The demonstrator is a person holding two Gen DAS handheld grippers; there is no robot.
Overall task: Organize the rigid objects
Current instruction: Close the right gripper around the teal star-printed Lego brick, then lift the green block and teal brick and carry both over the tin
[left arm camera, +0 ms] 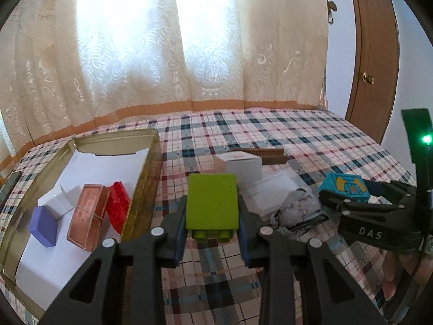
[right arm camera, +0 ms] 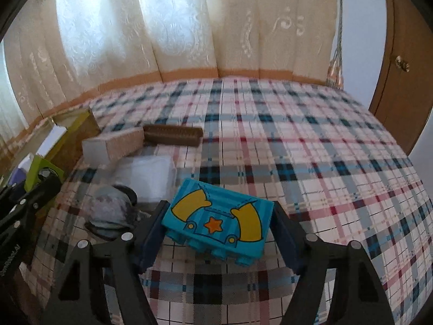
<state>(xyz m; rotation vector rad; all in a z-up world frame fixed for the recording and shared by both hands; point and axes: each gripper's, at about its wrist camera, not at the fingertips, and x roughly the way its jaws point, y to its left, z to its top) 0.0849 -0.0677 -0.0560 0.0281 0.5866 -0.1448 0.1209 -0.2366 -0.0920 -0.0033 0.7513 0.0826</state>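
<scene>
My left gripper (left arm camera: 212,211) is shut on a lime green toy brick (left arm camera: 212,203), held studs toward the camera above the plaid bedsheet, just right of an open gold tin (left arm camera: 143,178). In the tin lie a purple block (left arm camera: 43,226), a copper-coloured box (left arm camera: 88,220) and a red brick (left arm camera: 119,205). In the right wrist view my right gripper (right arm camera: 219,208) brackets a blue toy brick (right arm camera: 219,216) printed with yellow arms and an orange star. Its pads lie against the brick's two short ends. The brick sits slightly askew between them.
A white box (left arm camera: 243,166) and a brown comb (left arm camera: 262,154) lie behind the green brick. A clear plastic case (right arm camera: 151,178) and a crumpled grey item (right arm camera: 111,211) sit between the two grippers. Curtains hang along the far edge of the bed, and a wooden door (left arm camera: 373,54) stands at the right.
</scene>
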